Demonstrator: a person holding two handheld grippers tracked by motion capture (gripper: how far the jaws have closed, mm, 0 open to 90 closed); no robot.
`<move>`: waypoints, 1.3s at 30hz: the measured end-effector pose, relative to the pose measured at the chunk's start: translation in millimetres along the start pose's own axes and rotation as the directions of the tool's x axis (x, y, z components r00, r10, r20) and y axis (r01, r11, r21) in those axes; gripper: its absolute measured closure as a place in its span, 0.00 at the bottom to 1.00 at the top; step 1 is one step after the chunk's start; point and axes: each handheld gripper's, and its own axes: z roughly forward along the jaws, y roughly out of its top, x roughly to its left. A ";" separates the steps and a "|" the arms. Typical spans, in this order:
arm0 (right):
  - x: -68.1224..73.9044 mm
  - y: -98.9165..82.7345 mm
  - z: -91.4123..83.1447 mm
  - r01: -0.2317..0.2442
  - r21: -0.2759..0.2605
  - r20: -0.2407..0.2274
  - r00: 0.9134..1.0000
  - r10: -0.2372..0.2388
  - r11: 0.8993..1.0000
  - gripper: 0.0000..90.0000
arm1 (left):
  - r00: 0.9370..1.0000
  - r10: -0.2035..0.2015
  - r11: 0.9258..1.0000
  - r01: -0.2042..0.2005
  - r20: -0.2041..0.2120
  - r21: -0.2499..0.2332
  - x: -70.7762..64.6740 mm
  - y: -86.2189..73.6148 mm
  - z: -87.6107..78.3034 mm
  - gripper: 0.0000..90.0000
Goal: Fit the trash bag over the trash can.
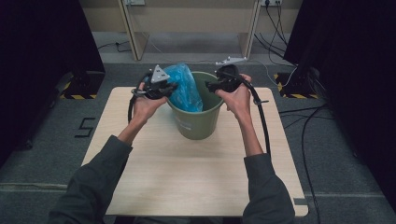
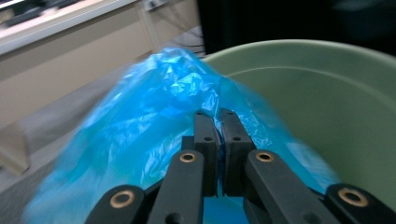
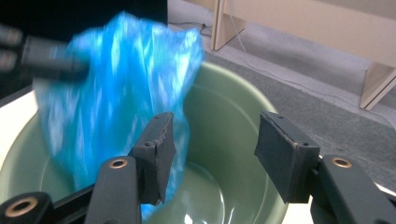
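A green plastic bucket (image 1: 198, 123) stands on the far middle of the table. A crumpled blue plastic bag (image 1: 184, 88) rises out of its left side, partly inside and partly above the rim. My left gripper (image 1: 172, 87) is at the bucket's left rim, shut on the bag's film. In the left gripper view the jaws (image 2: 218, 114) meet with the blue bag (image 2: 154, 116) pinched at their tips, beside the bucket (image 2: 327, 93). My right gripper (image 1: 210, 85) hovers over the right rim, open (image 3: 217, 135). The bag (image 3: 116, 84) hangs just behind its left jaw, above the bucket's inside (image 3: 224, 140).
The light wooden table (image 1: 187, 177) has bare room in front of the bucket. Behind it stand wooden furniture legs (image 1: 130, 32) and floor cables (image 1: 308, 121). Dark curtains close off both sides. My right gripper's cable (image 1: 261, 116) trails along the forearm.
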 end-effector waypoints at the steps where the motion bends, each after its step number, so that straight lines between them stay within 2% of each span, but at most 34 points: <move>1: 0.6 3.2 0.0 -0.003 -0.007 -0.001 1.000 0.003 1.000 0.50 | 1.000 0.011 1.000 -0.011 0.019 -0.004 -8.2 1.1 1.0 0.97; 2: 2.0 6.6 0.2 -0.007 -0.015 -0.009 1.000 0.007 1.000 0.49 | 0.999 0.027 1.000 -0.026 0.042 -0.008 -17.2 2.5 1.9 0.97; 4: 5.8 12.4 1.7 -0.020 -0.030 -0.033 0.999 0.019 0.999 0.47 | 0.996 0.030 0.999 -0.029 0.084 -0.020 -29.0 3.5 2.8 0.96; 5: 8.9 15.4 3.5 -0.015 -0.030 -0.038 0.999 0.014 0.999 0.46 | 0.995 0.030 0.999 -0.027 0.095 -0.024 -32.9 3.7 3.3 0.96; 6: 10.6 17.2 4.6 -0.011 -0.027 -0.038 0.999 0.010 1.000 0.45 | 0.993 0.049 0.999 -0.048 0.104 -0.018 -38.5 3.7 4.4 0.96; 8: 14.4 20.6 8.4 -0.013 -0.026 -0.054 0.998 0.011 1.000 0.45 | 0.991 0.064 0.998 -0.063 0.117 -0.011 -44.0 3.5 6.7 0.95; 11: 19.9 22.6 16.6 -0.023 -0.026 -0.119 0.993 0.020 0.999 0.44 | 0.989 0.070 0.998 -0.069 0.130 -0.012 -47.9 3.9 7.4 0.95; 12: 21.8 22.1 20.2 -0.029 -0.016 -0.137 0.990 0.027 0.999 0.45 | 0.988 0.072 0.997 -0.071 0.135 -0.014 -48.4 4.3 6.3 0.94; 14: 24.7 19.2 27.8 -0.007 0.025 -0.147 0.989 0.011 1.000 0.58 | 0.987 0.070 0.997 -0.068 0.141 -0.019 -47.9 4.9 3.5 0.92; 15: 25.3 16.8 31.4 0.023 0.050 -0.142 0.990 -0.016 0.998 0.69 | 0.987 0.066 0.998 -0.064 0.146 -0.020 -46.4 5.2 1.1 0.89; 16: 25.1 13.7 34.2 0.063 0.078 -0.135 0.990 -0.052 0.995 0.76 | 0.988 0.055 0.998 -0.052 0.147 -0.024 -43.3 5.5 -2.9 0.84; 17: 23.6 10.2 36.3 0.103 0.104 -0.114 0.989 -0.092 0.989 0.85 | 0.988 0.040 0.999 -0.036 0.147 -0.031 -39.6 5.9 -7.0 0.76; 18: 22.0 7.7 36.0 0.119 0.121 -0.100 0.989 -0.108 0.985 0.89 | 0.990 0.025 0.999 -0.019 0.142 -0.044 -35.1 6.1 -11.3 0.70; 21: 14.1 2.1 31.5 0.133 0.141 -0.085 0.989 -0.122 0.981 0.95 | 0.994 -0.017 0.998 0.024 0.104 -0.065 -17.2 5.9 -22.6 0.58; 23: 7.1 -3.9 26.8 0.128 0.159 -0.074 0.990 -0.117 0.979 0.96 | 0.995 -0.068 0.995 0.074 0.074 -0.072 0.3 2.8 -28.3 0.52; 24: 5.0 -7.2 24.8 0.130 0.169 -0.064 0.991 -0.121 0.977 0.96 | 0.994 -0.087 0.993 0.092 0.071 -0.071 5.3 1.2 -28.8 0.50; 28: -0.7 -19.9 19.1 0.133 0.189 -0.046 0.991 -0.127 0.973 0.92 | 0.987 -0.157 0.987 0.157 0.016 -0.036 27.4 -9.1 -22.0 0.43; 31: -2.2 -24.7 16.2 0.132 0.213 -0.011 0.991 -0.133 0.968 0.78 | 0.985 -0.172 0.985 0.172 0.006 0.007 31.3 -16.2 -8.6 0.39; 33: -0.7 -22.6 13.5 0.120 0.206 0.043 0.990 -0.131 0.971 0.65 | 0.985 -0.171 0.985 0.171 0.001 0.023 30.8 -19.1 -0.3 0.40; 34: 1.1 -19.4 11.2 0.114 0.179 0.059 0.990 -0.126 0.977 0.60 | 0.985 -0.175 0.984 0.175 0.006 0.020 30.1 -19.9 2.9 0.42; 36: 4.3 -14.4 8.0 0.089 0.134 0.049 0.994 -0.096 0.987 0.53 | 0.986 -0.168 0.986 0.168 0.016 0.015 28.7 -19.8 7.3 0.50; 38: 8.9 -9.4 5.4 0.072 0.098 0.027 0.997 -0.075 0.993 0.48 | 0.992 -0.129 0.992 0.129 0.013 0.007 26.1 -18.0 11.0 0.66; 39: 12.2 -6.9 5.4 0.081 0.092 0.022 0.996 -0.084 0.992 0.47 | 0.992 -0.123 0.992 0.123 0.012 0.003 24.7 -17.3 12.0 0.76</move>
